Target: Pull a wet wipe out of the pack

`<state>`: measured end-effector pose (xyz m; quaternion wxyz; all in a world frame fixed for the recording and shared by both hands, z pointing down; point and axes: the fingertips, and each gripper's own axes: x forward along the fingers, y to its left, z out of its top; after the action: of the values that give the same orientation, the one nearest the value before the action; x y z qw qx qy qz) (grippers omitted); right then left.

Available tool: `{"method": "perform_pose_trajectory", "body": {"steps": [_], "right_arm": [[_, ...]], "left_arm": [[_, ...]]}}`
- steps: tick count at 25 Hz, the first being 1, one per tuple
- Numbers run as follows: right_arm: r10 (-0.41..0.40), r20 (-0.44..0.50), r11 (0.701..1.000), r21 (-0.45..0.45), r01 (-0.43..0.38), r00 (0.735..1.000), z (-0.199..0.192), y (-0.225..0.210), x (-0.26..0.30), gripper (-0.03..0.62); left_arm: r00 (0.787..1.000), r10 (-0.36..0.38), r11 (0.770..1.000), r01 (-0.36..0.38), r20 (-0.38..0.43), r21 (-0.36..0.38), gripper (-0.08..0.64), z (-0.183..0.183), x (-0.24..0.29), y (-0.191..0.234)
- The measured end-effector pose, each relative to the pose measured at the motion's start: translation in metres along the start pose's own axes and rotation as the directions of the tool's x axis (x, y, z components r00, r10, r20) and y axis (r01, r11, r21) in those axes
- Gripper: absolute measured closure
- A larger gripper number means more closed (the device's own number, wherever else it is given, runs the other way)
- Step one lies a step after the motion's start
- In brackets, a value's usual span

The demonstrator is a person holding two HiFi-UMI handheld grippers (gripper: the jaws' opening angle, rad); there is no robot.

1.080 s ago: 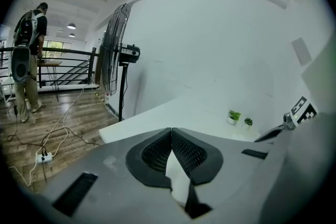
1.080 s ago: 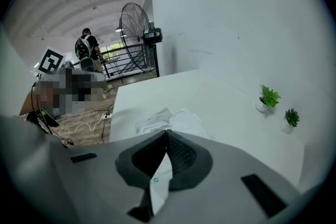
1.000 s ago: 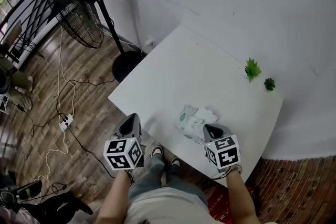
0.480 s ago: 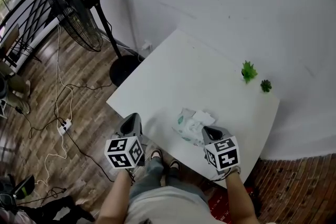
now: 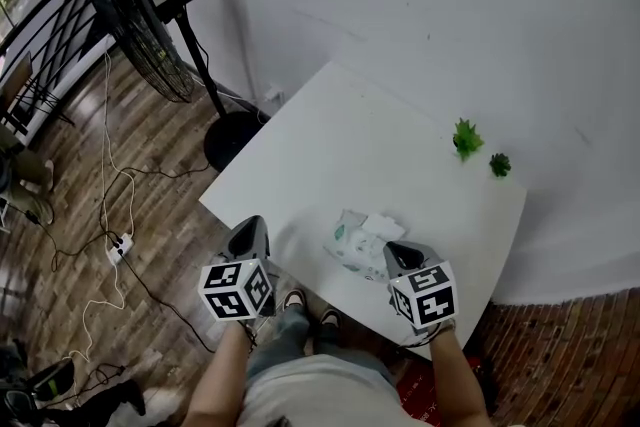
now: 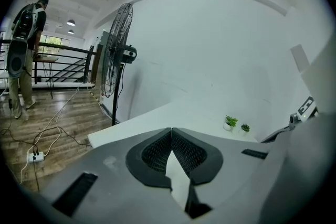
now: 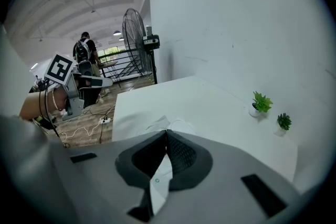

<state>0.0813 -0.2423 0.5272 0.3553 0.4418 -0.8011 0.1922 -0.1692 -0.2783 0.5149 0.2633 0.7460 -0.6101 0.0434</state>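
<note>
**Two Grippers Being Held Ready by the Wipe Pack**

The wet wipe pack [image 5: 350, 243] is lying flat on the white table [image 5: 340, 145], near the edge closest to the person. It is looking soft and crinkly, white with a little green print on it. A white wipe [image 5: 384, 222] is sticking up from its top, likely so that it can be grabbed easily.

The right gripper [image 7: 167, 134] is being held just over the near end of the pack. Its jaws are being pressed together at the tips, and nothing is being pinched between them. It is probably being held there because it is the one closest to the wipe.

The left gripper [image 6: 170, 130] is being held by the table's edge, well apart from the pack. Its jaws are being squeezed together too, with nothing between them. It may be wanted later, so the pack can be held down.

No wipe is being pulled yet.
</note>
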Motion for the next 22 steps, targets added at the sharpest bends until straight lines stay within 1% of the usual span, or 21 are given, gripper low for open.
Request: {"method": "perform_pose_trajectory", "body": {"steps": [14,22], "right_arm": [[-0.011,0.035,1.000,0.018,0.010,0.999,0.008,0.001,-0.016,0.591],[-0.036,0.058,0.999,0.030,0.035,0.998,0.014,-0.008,-0.026,0.591]], "left_arm": [[1.000,-0.013,1.000,0.013,0.012,-0.010,0.548,0.004,0.000,-0.005],[0.999,-0.028,1.000,0.028,0.019,-0.006,0.548,0.008,0.004,-0.010]]}}
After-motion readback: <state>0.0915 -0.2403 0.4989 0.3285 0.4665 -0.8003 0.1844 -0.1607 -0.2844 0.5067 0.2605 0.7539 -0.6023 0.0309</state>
